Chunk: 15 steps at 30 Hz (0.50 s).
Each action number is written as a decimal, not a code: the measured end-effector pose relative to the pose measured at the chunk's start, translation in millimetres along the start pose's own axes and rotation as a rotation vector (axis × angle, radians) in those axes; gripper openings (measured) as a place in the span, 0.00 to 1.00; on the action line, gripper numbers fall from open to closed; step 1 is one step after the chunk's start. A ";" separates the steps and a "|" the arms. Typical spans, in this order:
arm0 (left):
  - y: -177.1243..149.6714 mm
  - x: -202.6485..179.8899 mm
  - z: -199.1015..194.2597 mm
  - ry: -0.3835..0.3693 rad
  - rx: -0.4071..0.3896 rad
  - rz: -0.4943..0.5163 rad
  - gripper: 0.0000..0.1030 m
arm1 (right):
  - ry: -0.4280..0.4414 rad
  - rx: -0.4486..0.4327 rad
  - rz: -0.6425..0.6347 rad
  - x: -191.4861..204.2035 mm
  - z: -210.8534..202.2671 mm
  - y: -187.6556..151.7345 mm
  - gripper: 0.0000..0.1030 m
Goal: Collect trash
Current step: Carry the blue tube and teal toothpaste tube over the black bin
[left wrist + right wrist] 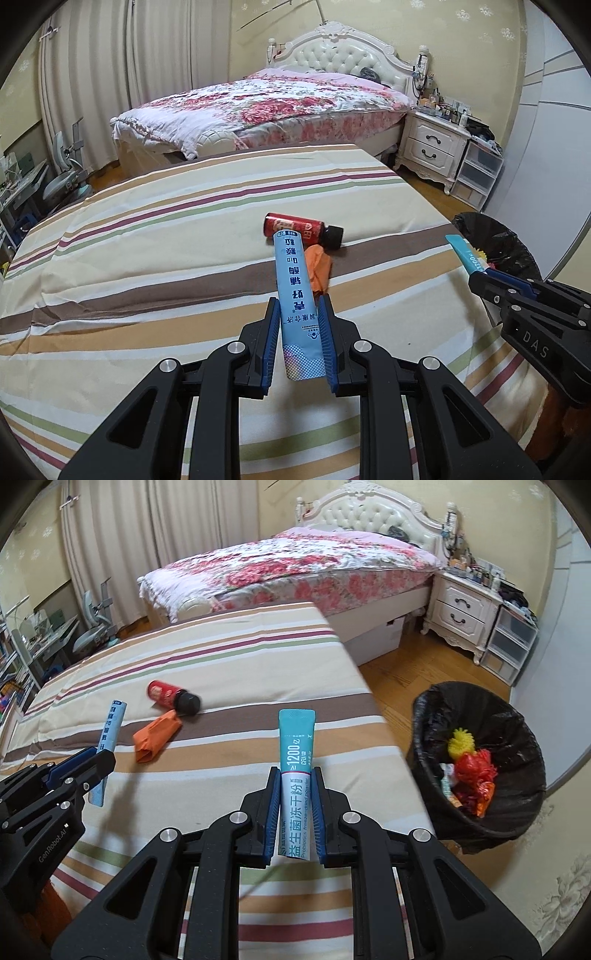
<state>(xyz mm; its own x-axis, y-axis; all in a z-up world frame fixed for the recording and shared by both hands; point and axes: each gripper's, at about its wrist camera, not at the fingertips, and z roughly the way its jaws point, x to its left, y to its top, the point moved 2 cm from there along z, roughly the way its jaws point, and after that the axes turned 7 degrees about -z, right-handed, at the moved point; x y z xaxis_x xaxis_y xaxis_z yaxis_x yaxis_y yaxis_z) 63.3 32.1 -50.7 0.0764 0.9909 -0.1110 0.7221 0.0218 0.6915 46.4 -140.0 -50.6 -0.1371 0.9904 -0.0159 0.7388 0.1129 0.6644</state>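
My left gripper [298, 308] is shut on a light blue stick sachet [295, 291] and holds it above the striped table; it also shows in the right wrist view [110, 731]. My right gripper [295, 777] is shut on a teal and white probiotic sachet [295, 760], near the table's right edge; that sachet shows in the left wrist view [467, 258]. A red bottle with a black cap [171, 696] and an orange wrapper [155, 734] lie on the table. The black-lined trash bin [480, 760] stands on the floor to the right.
The striped cloth covers the table [221, 657]. The bin holds yellow, red and orange trash [469, 768]. Beyond are a floral bed [295, 565], a white nightstand [458, 616], plastic drawers [509, 646] and a desk with a chair [92, 627] at left.
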 end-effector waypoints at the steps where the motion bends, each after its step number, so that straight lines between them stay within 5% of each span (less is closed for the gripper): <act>1: 1.8 -6.2 0.1 -0.008 -0.003 0.010 0.22 | -0.010 -0.004 0.012 -7.3 -1.6 -0.5 0.16; 15: 15.1 -95.3 14.1 -0.122 -0.006 0.149 0.22 | -0.132 -0.016 0.178 -107.8 -9.1 -16.9 0.16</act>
<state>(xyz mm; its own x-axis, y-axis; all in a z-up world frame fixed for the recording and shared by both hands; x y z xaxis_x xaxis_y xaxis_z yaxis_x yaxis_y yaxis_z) 76.6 -64.0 -39.8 0.2651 0.9598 -0.0925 0.6925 -0.1228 0.7109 42.8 -249.3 -53.3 0.0823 0.9966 0.0058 0.7326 -0.0644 0.6776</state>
